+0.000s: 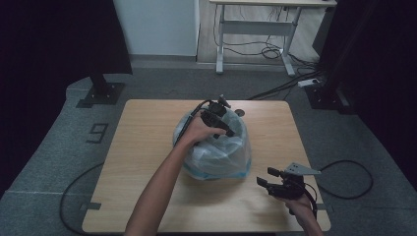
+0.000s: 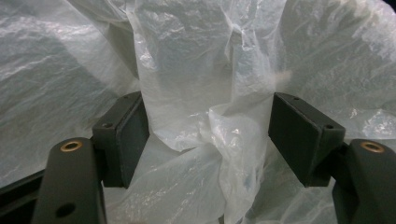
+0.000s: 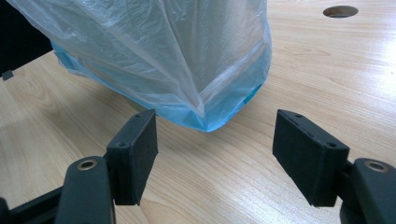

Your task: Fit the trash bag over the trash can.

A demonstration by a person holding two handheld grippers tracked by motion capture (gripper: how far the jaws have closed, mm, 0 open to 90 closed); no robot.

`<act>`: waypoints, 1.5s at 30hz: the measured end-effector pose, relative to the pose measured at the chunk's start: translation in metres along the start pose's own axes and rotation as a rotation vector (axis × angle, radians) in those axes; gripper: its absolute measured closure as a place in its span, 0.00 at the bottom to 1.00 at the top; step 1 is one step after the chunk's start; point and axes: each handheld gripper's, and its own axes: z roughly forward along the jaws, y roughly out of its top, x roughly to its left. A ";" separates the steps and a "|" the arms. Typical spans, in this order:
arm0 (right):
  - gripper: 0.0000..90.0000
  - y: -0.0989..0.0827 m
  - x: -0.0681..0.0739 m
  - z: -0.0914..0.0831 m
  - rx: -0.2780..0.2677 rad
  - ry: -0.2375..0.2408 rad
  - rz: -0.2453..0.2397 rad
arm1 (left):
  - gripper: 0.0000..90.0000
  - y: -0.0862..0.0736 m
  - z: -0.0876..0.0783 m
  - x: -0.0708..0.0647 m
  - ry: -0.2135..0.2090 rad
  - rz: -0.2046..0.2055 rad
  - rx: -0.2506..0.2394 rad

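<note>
A clear plastic bag [image 1: 216, 153] with a pale blue lower edge stands bulging in the middle of the wooden table [image 1: 142, 147]. My left gripper [image 1: 227, 130] reaches down into the bag's top from the far side. In the left gripper view, its jaws [image 2: 208, 135] stand apart with a crumpled fold of the plastic [image 2: 196, 93] loosely between them. My right gripper [image 1: 264, 177] rests low near the table's front right, apart from the bag. It [image 3: 215, 149] is open with bare table between its pads and faces the bag's blue corner [image 3: 210, 122].
A round hole [image 1: 239, 112] is cut in the table just behind the bag. Cables lie on the grey floor on both sides. A black stand base [image 1: 101, 92] sits at the back left, and a desk frame [image 1: 255, 27] stands farther back.
</note>
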 end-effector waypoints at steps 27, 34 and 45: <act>0.33 0.004 0.003 -0.005 -0.004 0.027 -0.003 | 0.38 -0.035 -0.045 0.015 0.121 -0.023 -0.010; 0.33 0.007 0.008 -0.007 -0.015 0.042 -0.021 | 0.39 -0.033 -0.033 0.017 0.134 -0.037 0.051; 0.33 0.007 0.008 -0.007 -0.020 0.057 -0.018 | 0.36 -0.044 -0.065 0.004 0.102 -0.023 -0.078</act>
